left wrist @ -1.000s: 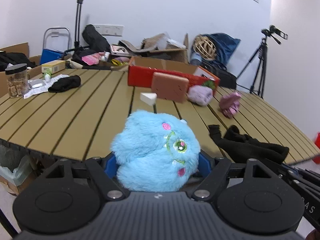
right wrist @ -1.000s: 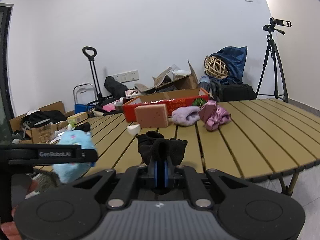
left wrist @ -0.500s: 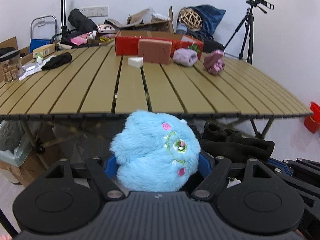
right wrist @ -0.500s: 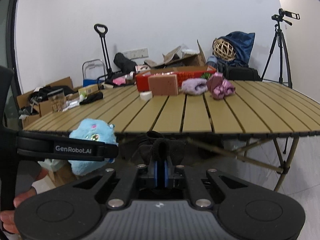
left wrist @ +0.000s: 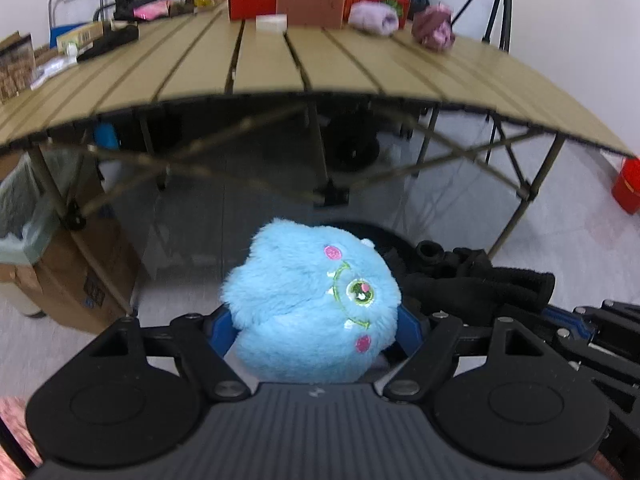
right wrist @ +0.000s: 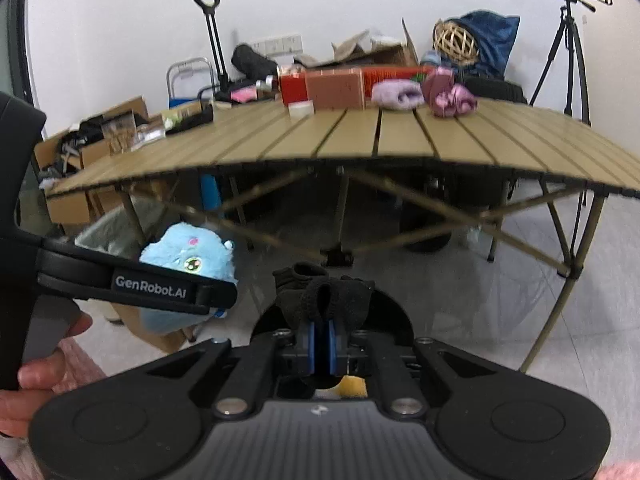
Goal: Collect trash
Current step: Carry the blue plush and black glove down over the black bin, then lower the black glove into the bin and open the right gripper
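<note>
A fluffy blue plush toy [left wrist: 316, 304] with a green eye fills my left gripper [left wrist: 316, 320], whose blue pads are shut on its sides. From the right wrist view the same plush toy [right wrist: 188, 256] hangs at the left behind the left gripper's black arm. My right gripper [right wrist: 323, 344] is shut on a black fabric glove [right wrist: 324, 300], which droops over its fingertips. That black glove [left wrist: 480, 284] also shows at the right of the left wrist view. Both grippers hang below and in front of the slatted wooden table [right wrist: 400, 136], above a round black shape [right wrist: 384, 312].
On the table lie a red box [left wrist: 256, 0], a brown block [left wrist: 312, 2], a white block [left wrist: 272, 23], a lilac cloth [left wrist: 374, 20] and a pink bundle [left wrist: 434, 30]. A lined bin [left wrist: 20, 208] and cardboard box [left wrist: 88, 272] stand left; a tripod [right wrist: 572, 40] right.
Both grippers have sunk from table height to below its edge and tipped downward, carrying the plush toy and the glove. The table's legs and the floor are now in view.
</note>
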Demonstrator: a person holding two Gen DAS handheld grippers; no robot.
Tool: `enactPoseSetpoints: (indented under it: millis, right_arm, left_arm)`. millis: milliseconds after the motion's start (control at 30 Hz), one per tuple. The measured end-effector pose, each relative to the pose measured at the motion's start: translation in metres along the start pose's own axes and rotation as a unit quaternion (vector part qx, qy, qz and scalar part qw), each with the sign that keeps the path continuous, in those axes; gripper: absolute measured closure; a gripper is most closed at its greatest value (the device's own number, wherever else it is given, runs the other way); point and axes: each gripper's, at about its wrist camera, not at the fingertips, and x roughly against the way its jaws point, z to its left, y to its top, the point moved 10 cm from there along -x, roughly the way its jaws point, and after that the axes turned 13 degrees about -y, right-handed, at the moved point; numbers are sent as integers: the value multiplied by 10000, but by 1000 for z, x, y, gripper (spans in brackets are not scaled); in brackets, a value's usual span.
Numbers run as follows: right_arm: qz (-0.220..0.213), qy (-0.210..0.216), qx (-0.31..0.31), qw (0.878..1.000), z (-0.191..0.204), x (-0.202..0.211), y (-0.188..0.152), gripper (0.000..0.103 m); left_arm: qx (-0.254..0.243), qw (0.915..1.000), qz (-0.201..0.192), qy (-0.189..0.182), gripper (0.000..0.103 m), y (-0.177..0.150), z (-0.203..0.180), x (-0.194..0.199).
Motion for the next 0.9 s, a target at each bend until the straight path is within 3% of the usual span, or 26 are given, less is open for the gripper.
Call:
enactPoseSetpoints:
  millis: [400,900]
  right_arm:
    - [826,-142,121,9964,-2,-23,-47,97]
    - [1694,-308,261,9847,-9,-51,-93,97]
  left_arm:
    - [151,9967,790,137,25,-44,21,-28]
    - [378,9891,1395,290,25,-72,46,-55]
